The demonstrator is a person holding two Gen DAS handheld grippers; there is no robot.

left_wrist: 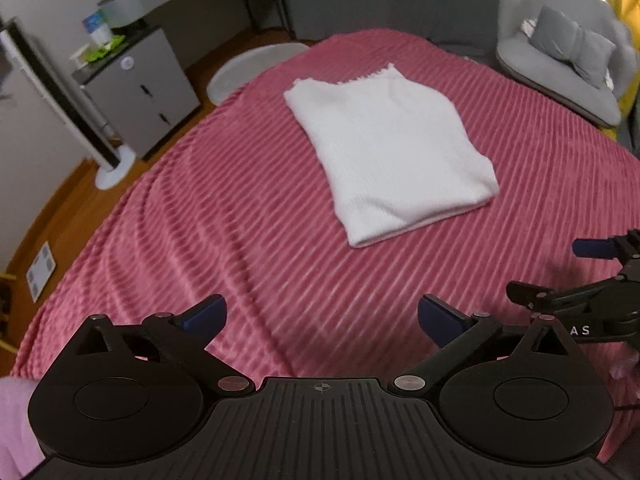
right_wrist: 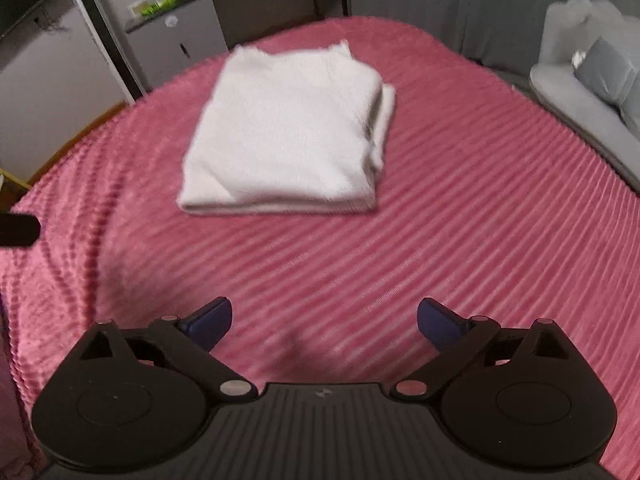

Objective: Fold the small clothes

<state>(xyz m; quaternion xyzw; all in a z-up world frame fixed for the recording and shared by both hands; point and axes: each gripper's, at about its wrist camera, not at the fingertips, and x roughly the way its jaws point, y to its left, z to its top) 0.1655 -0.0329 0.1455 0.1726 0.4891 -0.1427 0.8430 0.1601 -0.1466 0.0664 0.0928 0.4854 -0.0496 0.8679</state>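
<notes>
Lying folded on the pink ribbed blanket [left_wrist: 200, 208], the white garment [left_wrist: 390, 152] sits apart from both grippers — left gripper [left_wrist: 322, 320] and right gripper [right_wrist: 324, 322] fingers spread wide, empty

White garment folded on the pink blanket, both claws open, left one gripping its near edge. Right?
Not quite. The left claw grips nothing: in the left wrist view it hangs open over the pink blanket, short of the white garment. The rest holds: the garment is folded, and the right claw is open too.
</notes>
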